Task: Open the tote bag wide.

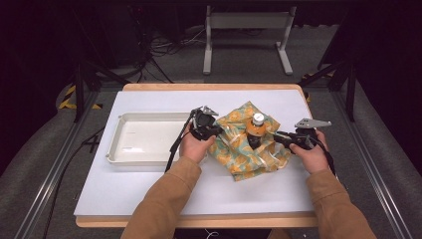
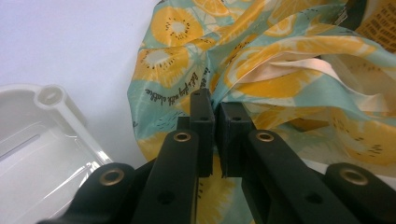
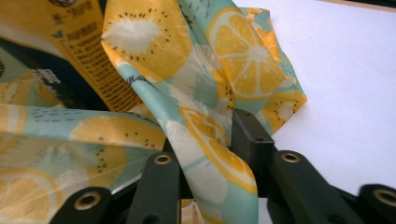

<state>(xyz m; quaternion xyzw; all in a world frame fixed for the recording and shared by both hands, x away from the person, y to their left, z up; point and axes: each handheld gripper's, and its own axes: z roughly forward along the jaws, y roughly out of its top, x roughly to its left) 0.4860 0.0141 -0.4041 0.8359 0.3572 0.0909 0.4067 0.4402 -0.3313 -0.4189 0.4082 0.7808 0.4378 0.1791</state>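
Fruit-print bag [image 1: 246,144] sits mid-table, nearer right edge; orange bottle [image 1: 256,128], white cap, stands inside. My left gripper [image 1: 215,130] pinches bag's left rim tight. My right gripper [image 1: 279,139] has rim cloth between jaws, grip slack. White tray [image 1: 117,149] beside bag, left.

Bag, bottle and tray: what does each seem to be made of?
Bag: thin woven or synthetic cloth, slightly shiny, judging by soft folds and the printed citrus pattern; the left claw pinches it flat.
Bottle: probably clear plastic holding orange liquid, with a white cap and a printed label; glass is possible.
Tray: white, glossy moulded plastic, going by its rounded corners and light reflections.
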